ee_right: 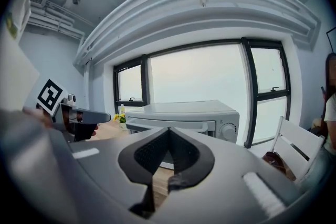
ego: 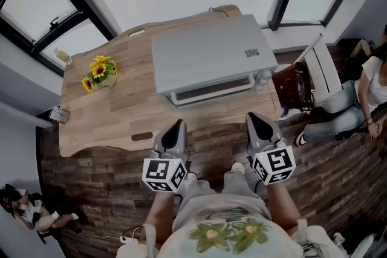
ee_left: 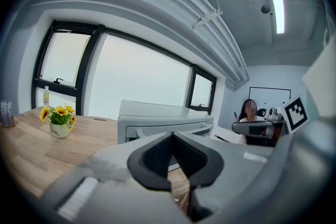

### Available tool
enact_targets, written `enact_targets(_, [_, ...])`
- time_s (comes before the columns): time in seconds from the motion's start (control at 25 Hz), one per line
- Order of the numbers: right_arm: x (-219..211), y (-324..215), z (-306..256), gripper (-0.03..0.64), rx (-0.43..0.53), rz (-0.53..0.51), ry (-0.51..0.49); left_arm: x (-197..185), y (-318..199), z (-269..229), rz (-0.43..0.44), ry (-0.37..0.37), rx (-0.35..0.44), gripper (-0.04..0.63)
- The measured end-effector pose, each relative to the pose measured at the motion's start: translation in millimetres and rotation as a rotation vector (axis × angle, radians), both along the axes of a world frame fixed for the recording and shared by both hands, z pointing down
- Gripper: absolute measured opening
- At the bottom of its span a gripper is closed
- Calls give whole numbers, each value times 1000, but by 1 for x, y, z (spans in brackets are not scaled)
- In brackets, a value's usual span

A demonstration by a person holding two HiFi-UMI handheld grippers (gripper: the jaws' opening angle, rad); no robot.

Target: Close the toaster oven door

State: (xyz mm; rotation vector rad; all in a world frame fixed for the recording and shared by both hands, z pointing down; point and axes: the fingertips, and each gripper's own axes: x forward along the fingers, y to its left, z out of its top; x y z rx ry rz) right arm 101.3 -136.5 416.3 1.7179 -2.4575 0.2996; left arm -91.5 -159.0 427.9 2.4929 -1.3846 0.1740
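Note:
The grey toaster oven [ego: 208, 54] stands on the wooden table [ego: 121, 112], its front toward me. Its door [ego: 211, 90] with a pale handle bar faces the table's near edge and looks tipped slightly out at the top; I cannot tell this for sure. My left gripper [ego: 178, 124] is shut and empty, at the table's near edge, short of the oven's left front. My right gripper [ego: 253, 116] is also shut and empty, in front of the oven's right side. The oven [ee_left: 157, 118] appears beyond the closed left gripper [ee_left: 172, 134], and the oven [ee_right: 184, 113] beyond the closed right gripper [ee_right: 168, 128].
A vase of sunflowers [ego: 100, 72] sits on the table's left part, with a small card [ego: 58, 113] at the left edge. A white chair [ego: 323, 66] and a brown bag [ego: 293, 84] stand right of the table. A seated person [ego: 369, 87] is at far right, another [ego: 24, 208] at lower left.

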Motion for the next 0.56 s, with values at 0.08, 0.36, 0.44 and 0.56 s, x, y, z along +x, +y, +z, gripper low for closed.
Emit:
enact_targets(0.08, [-3, 4, -2, -2, 3, 5, 7, 0, 2, 0, 12, -5, 1, 5])
enact_targets(0.36, [-13, 15, -6, -2, 10, 25, 20, -1, 10, -1, 49, 8, 0, 3])
enact_targets(0.44, [-17, 17, -6, -2, 9, 30, 23, -3, 12, -2, 59, 10, -1, 3])
enact_targets(0.56, [-22, 21, -7, -2, 9, 34, 28, -7, 15, -3, 70, 11, 0, 3])
